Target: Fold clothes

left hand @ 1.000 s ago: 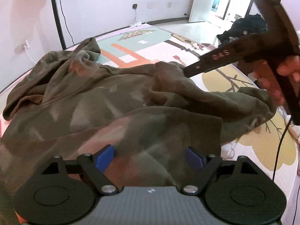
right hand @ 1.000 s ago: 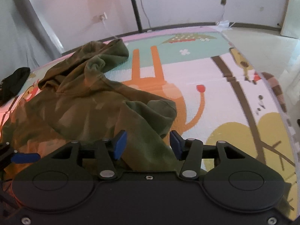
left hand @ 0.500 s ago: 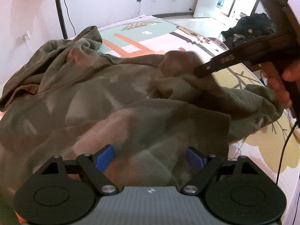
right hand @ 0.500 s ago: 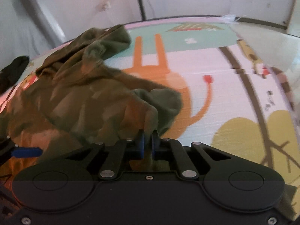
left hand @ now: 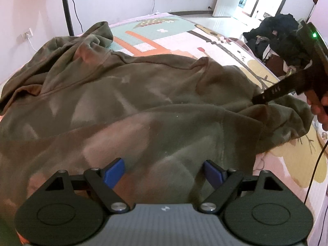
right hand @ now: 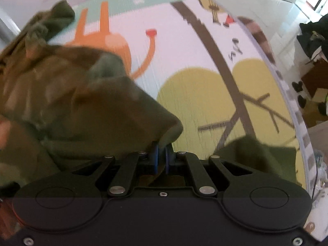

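An olive-green hoodie (left hand: pixel 127 102) lies spread on a patterned play mat (left hand: pixel 164 34), hood at the far left. My left gripper (left hand: pixel 164 171) hovers open over the hoodie's near part, with nothing between its blue pads. My right gripper (right hand: pixel 161 153) is shut on a fold of the hoodie's sleeve (right hand: pixel 114 106), which drapes up from the blue pads. In the left wrist view the right gripper (left hand: pixel 258 100) comes in from the right, held by a hand (left hand: pixel 322 110), its tip buried in the sleeve cloth.
The mat (right hand: pixel 205 82) shows an orange animal and yellow trees, with bare floor beyond. A dark pile of clothes (left hand: pixel 274 34) sits at the far right. A black stand pole (left hand: pixel 66 8) rises by the white wall. A cable (left hand: pixel 315 164) hangs on the right.
My right gripper closed on the sleeve and has pulled it to the right and lower, stretching the cloth. The left gripper stayed open and nearly still.
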